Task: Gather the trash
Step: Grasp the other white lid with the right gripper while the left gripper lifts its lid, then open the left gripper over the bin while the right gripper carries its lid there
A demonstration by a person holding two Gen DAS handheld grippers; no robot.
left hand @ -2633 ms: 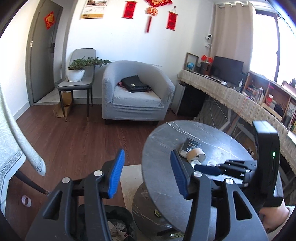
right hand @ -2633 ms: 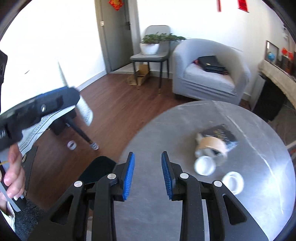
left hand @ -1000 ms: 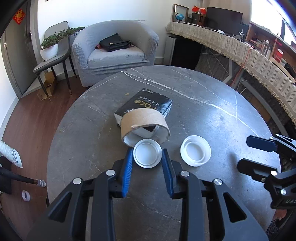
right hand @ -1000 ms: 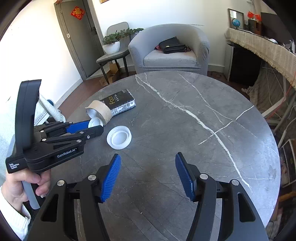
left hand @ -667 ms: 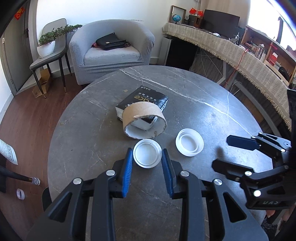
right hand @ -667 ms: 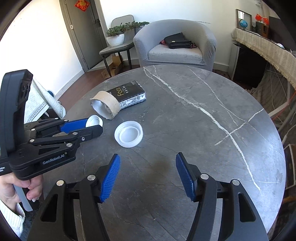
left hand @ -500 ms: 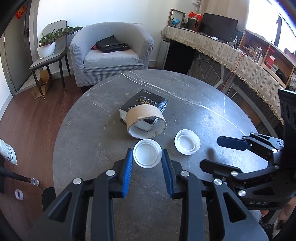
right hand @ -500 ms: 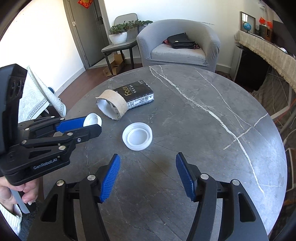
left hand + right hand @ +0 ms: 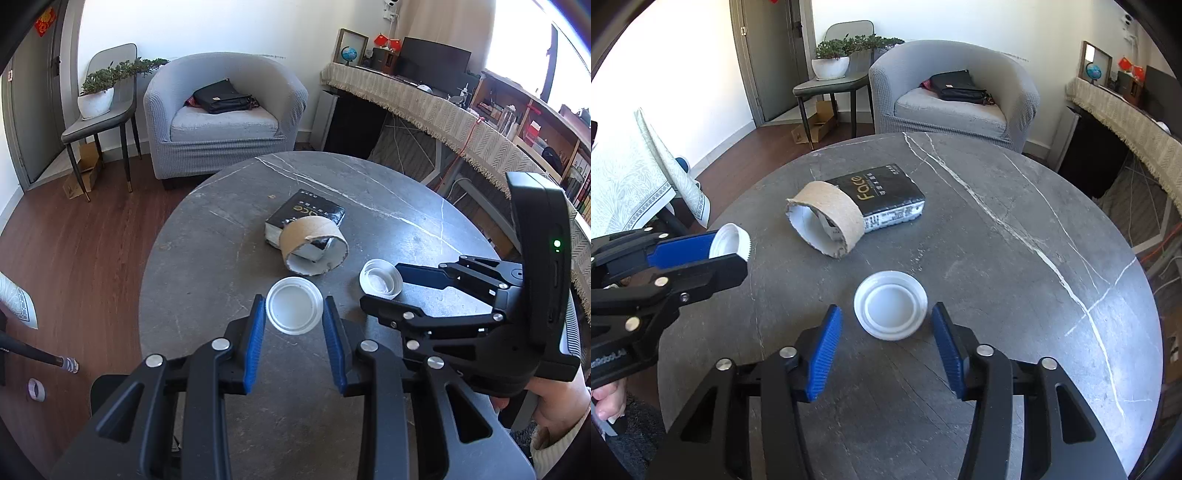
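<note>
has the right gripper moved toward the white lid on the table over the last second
Yes. The right gripper has come forward toward the second white lid, which now sits just ahead of its open fingers; against the cardboard tape roll, the lid itself has not shifted.

Tissue pack [image 9: 305,218] (partly behind cardboard ring [image 9: 314,245])

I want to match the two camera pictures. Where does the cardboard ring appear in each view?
Left wrist view: the cardboard ring lies just right of center, beyond the white lid that the left gripper holds.
Right wrist view: the ring lies left of center, beyond the second white lid.
Shared landmark: the black book, which the ring leans on.
</note>
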